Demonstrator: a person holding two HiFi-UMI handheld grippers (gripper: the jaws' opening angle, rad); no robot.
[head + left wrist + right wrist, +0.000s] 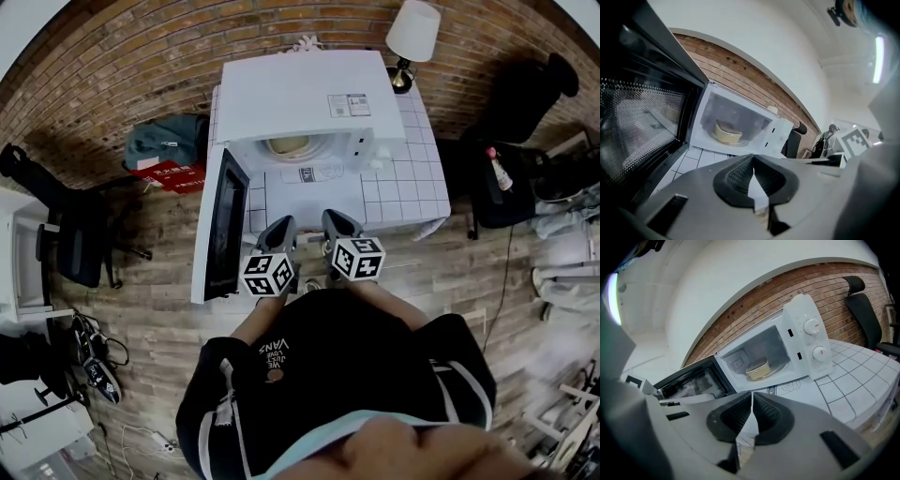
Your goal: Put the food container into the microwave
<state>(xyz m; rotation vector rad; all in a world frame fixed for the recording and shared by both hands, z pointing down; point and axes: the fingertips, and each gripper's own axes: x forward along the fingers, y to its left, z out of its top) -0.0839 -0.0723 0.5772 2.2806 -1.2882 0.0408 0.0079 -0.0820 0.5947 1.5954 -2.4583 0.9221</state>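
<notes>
A pale yellow food container (289, 145) sits inside the white microwave (300, 94), whose door (223, 225) hangs open to the left. It rests on the turntable, seen in the left gripper view (727, 133) and in the right gripper view (758, 370). My left gripper (278, 228) and right gripper (337, 223) hover side by side at the table's front edge, well short of the microwave. Both are shut with nothing between the jaws, which touch in the left (752, 161) and right (752, 399) gripper views.
The microwave stands on a white tiled table (403, 187) against a brick wall. A lamp (412, 37) stands at the table's back right corner. Black chairs stand at left (66, 234) and right (525, 94). The microwave's dials (812, 326) face the right gripper.
</notes>
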